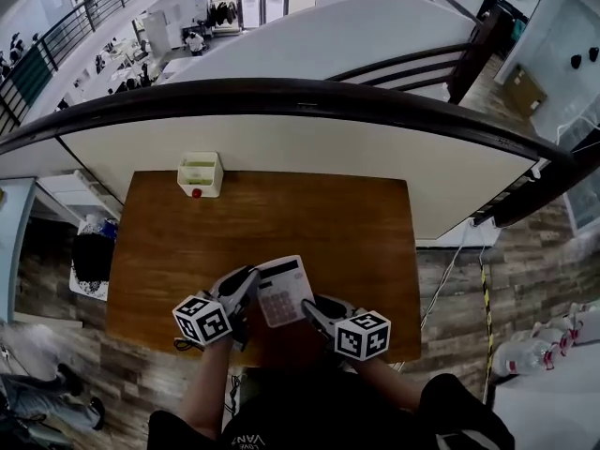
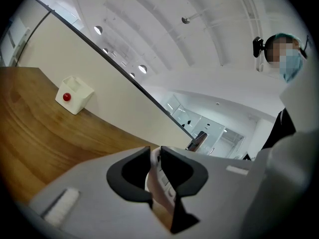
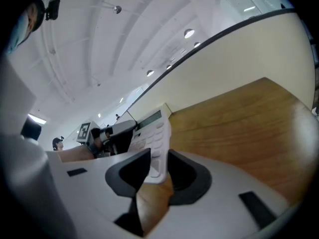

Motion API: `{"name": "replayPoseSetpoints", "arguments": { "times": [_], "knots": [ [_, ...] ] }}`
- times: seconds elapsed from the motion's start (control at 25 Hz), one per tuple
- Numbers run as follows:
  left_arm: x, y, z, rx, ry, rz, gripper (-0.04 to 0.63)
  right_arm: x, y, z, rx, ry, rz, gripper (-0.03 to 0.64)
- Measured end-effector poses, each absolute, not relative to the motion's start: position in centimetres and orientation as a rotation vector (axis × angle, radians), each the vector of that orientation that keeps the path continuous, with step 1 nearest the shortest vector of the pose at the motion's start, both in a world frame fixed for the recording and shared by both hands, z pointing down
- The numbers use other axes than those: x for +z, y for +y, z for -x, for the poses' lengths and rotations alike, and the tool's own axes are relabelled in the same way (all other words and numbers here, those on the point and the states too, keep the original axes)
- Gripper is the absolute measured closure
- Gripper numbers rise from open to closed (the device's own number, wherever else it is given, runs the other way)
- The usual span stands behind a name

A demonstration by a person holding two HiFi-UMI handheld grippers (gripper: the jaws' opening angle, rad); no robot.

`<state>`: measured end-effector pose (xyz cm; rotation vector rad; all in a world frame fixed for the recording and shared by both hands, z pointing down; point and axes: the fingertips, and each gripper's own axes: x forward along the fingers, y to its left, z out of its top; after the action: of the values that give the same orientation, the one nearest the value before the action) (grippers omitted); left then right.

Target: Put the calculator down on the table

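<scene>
Both pairs of grey jaws are clamping the flat white desk calculator [image 1: 283, 291] by opposite edges. The left gripper [image 1: 249, 286] is pinching its left side and the right gripper [image 1: 316, 309] its lower right side, so the two are sharing the load and the key face is pointing upward. The calculator is hanging over the near middle of the brown wooden table [image 1: 309, 214], apparently not yet resting on it. Open wood is lying all around for the set-down, and only a small cream box with a red button [image 1: 200, 174] is sitting at the far edge. Beyond it, a dark curved railing [image 1: 281, 97] is bounding a balcony over a lower hall.
</scene>
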<state>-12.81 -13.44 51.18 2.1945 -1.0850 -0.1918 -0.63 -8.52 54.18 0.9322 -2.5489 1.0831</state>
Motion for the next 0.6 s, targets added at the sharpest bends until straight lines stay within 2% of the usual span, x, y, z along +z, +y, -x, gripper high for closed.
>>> {"name": "replayPoseSetpoints", "arguments": {
  "times": [0.6],
  "knots": [
    [52.8, -23.0, 14.5, -0.085, -0.830, -2.279, 0.541, 55.6, -15.3, 3.8, 1.133, -2.459, -1.271, 0.502]
  ]
}}
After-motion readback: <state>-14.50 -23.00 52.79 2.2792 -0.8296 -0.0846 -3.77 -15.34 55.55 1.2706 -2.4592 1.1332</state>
